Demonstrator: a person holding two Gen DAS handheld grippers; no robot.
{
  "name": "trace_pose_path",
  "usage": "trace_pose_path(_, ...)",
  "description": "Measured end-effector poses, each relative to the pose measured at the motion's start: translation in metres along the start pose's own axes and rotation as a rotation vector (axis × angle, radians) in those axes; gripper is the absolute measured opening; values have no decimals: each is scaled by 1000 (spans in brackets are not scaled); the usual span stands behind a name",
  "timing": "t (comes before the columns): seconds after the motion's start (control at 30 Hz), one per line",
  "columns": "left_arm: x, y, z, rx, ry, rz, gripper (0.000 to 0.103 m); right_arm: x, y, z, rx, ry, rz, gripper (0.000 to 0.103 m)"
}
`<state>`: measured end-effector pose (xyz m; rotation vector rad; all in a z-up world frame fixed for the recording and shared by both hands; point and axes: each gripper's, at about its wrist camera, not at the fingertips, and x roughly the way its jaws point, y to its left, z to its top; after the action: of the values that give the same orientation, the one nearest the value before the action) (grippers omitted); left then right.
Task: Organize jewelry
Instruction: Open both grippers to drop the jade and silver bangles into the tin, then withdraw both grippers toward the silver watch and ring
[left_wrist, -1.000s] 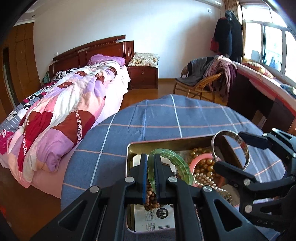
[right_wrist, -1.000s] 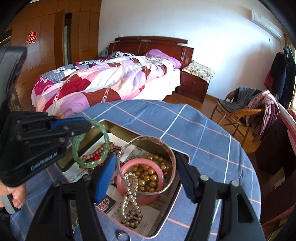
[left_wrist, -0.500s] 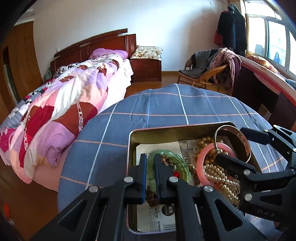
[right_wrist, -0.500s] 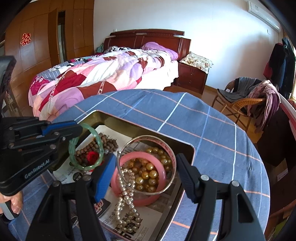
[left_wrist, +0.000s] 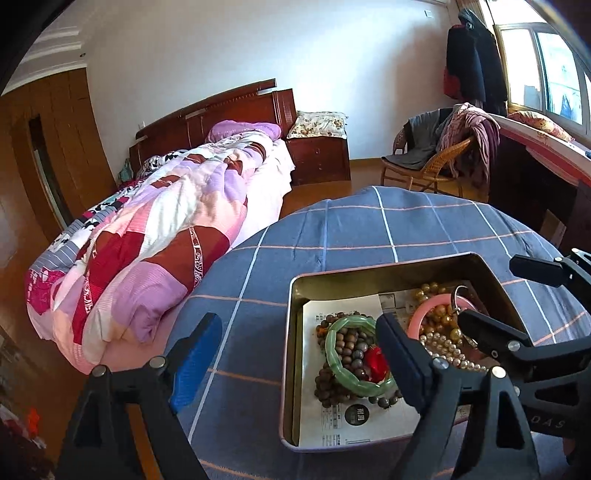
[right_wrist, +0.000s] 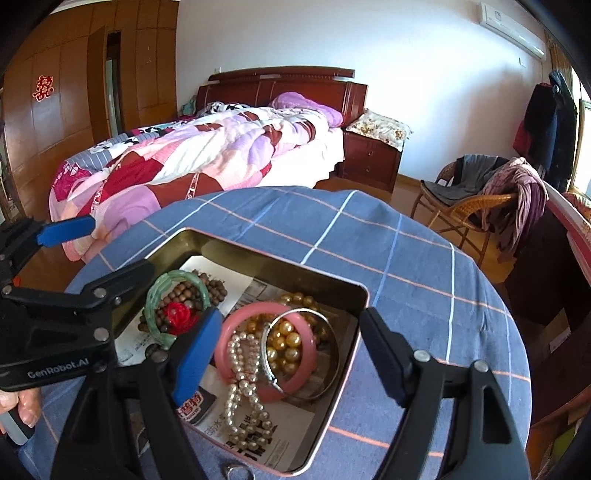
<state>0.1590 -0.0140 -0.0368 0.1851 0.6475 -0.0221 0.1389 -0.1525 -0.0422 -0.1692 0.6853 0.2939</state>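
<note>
A metal tray (left_wrist: 295, 295) (right_wrist: 364, 295) lined with printed paper sits on the blue checked tablecloth. A green bangle (left_wrist: 354, 384) (right_wrist: 155, 299) lies in it on brown wooden beads (left_wrist: 328, 391) with a red piece (left_wrist: 375, 363). A pink bangle (right_wrist: 306, 358), gold beads (right_wrist: 290, 338), a pearl strand (right_wrist: 240, 402) and a silver bangle (right_wrist: 325, 384) lie in the tray's other half. My left gripper (left_wrist: 295, 358) is open and empty, over the tray's left edge. My right gripper (right_wrist: 288, 354) is open and empty, over the pink and silver bangles.
The round table (left_wrist: 406, 229) ends close to a bed with a patchwork quilt (left_wrist: 166, 236) on the left. A wicker chair with clothes (left_wrist: 436, 162) and a desk (left_wrist: 535, 173) stand behind on the right. A small metal ring (right_wrist: 234, 470) lies at the tray's near edge.
My left gripper lowered the green bangle onto the wooden beads and opened. My right gripper lowered the silver bangle onto the pink one; it now lies free in the tray.
</note>
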Motion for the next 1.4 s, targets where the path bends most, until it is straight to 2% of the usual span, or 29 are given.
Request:
trace_pose_path(0.17,0,1,-2,-10,6,3,85,-4,0,-2,1,-10,-4,84)
trace_pose_path(0.57,-11,4,-9,-33,3,-10,85,-12,3,-7,-5,-9,-5,84)
trace_pose_path(0.8,-18,3,-11,-54,0,19,85,-17,4,-10,3,-23,-13,90)
trace_pose_path(1.2,-32,11,-33,-124,27,-6,85,-31,2,-23,22,-18,-10,90)
trace_pose_path(1.4,-37,11,-49,-128,58,1,85,-39,1,-32,35,-15,-7,90)
